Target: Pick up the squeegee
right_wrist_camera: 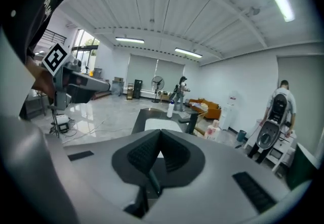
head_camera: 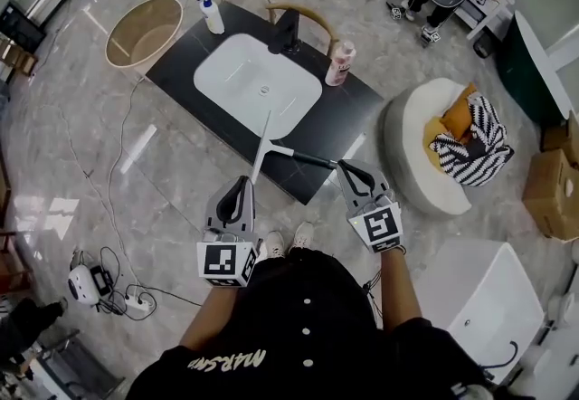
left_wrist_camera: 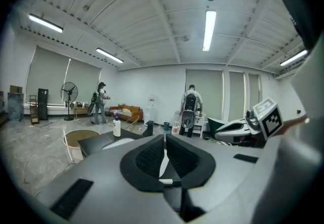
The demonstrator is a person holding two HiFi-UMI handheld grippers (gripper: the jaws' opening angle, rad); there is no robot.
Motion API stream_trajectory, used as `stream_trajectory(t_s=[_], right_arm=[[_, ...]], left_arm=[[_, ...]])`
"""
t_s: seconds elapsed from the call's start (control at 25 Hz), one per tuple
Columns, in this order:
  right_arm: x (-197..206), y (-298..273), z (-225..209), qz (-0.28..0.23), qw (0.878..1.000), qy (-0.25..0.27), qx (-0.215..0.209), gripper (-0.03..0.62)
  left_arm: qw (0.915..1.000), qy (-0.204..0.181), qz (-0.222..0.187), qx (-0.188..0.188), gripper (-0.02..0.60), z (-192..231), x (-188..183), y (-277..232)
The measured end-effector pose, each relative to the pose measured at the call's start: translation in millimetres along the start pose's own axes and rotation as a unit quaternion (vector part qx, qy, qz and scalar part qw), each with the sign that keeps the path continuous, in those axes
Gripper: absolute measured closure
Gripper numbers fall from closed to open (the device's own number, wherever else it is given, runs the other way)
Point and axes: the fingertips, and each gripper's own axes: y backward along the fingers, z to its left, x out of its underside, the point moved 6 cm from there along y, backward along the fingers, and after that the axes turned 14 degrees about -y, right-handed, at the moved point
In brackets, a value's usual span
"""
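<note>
The squeegee has a long white blade (head_camera: 261,143) and a dark handle (head_camera: 308,158), and hangs over the front edge of the black counter (head_camera: 353,109). My right gripper (head_camera: 342,166) is shut on the end of the handle, which shows as a dark rod (right_wrist_camera: 153,183) behind the pads in the right gripper view. My left gripper (head_camera: 245,183) sits at the blade's near end with its jaws together. In the left gripper view a thin white strip of blade (left_wrist_camera: 164,159) stands between the pads.
A white sink (head_camera: 258,86) is set in the counter, with a black faucet (head_camera: 288,32), a white pump bottle (head_camera: 211,14) and a pink bottle (head_camera: 340,61). A round tub (head_camera: 143,30) stands left, a white pouf (head_camera: 403,149) right, a white cabinet (head_camera: 488,299) near right. Cables (head_camera: 118,290) lie on the floor.
</note>
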Motion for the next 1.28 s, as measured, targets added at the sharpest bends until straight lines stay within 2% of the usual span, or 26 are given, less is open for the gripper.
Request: stream_trajectory(t_s=[0.16, 0.32, 0.44, 0.64, 0.84, 1.12, 1.28], right_arm=[[30.4, -35.5, -1.8, 0.065, 0.996, 0.028, -0.05, 0.597], [69.7, -70.9, -10.8, 0.151, 0.983, 0.065, -0.077, 0.597], [95.8, -94.7, -15.7, 0.182, 0.976, 0.062, -0.101, 0.591], [133.7, -132.1, -21.8, 0.23, 0.962, 0.056, -0.138, 0.483], [162.4, -165.5, -26.1, 0.261, 0.946, 0.067, -0.183, 0.43], [175.6, -185.2, -18.9, 0.264, 0.929, 0.092, -0.243, 0.424], [184.9, -189.1, -17.1, 0.271, 0.923, 0.095, -0.255, 0.433]], left_arm=[[0.9997, 0.012, 0.021, 0.009, 0.56, -10.4, 13.3, 0.2], [0.9989, 0.024, 0.035, 0.018, 0.561, -18.7, 29.9, -1.1], [0.9978, 0.033, 0.051, 0.025, 0.561, -26.5, 44.8, -1.1], [0.9959, 0.05, 0.071, 0.024, 0.561, -35.0, 63.4, -6.8], [0.994, 0.057, 0.091, 0.021, 0.561, -38.1, 80.2, -13.8], [0.9892, 0.077, 0.124, 0.009, 0.561, -41.0, 104.5, -16.3], [0.9876, 0.083, 0.133, 0.011, 0.561, -41.6, 110.1, -21.2]])
